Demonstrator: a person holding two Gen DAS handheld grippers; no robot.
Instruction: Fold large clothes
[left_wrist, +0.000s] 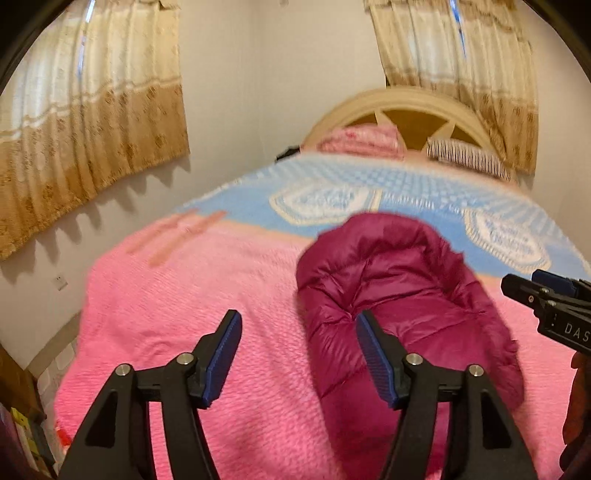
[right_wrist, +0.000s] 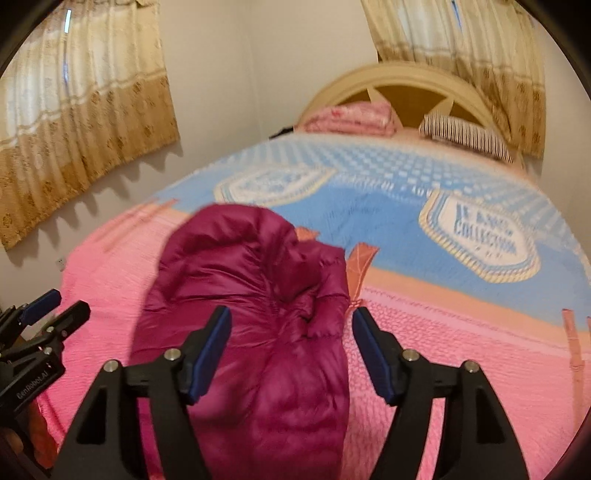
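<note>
On the bed (left_wrist: 221, 295), at 12 o'clock from both tools, the jacket (right_wrist: 251, 295) is lying bundled, apparently folded. The left tool (left_wrist: 299, 354) and right tool (right_wrist: 291, 350) are hovering wide, gripping nothing; little seemingly remains.

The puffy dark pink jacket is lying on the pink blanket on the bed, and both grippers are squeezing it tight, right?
Not quite. The jacket does lie on the pink blanket, but neither gripper squeezes it. The right gripper and the left gripper both stand open, as each wrist view shows.
</note>
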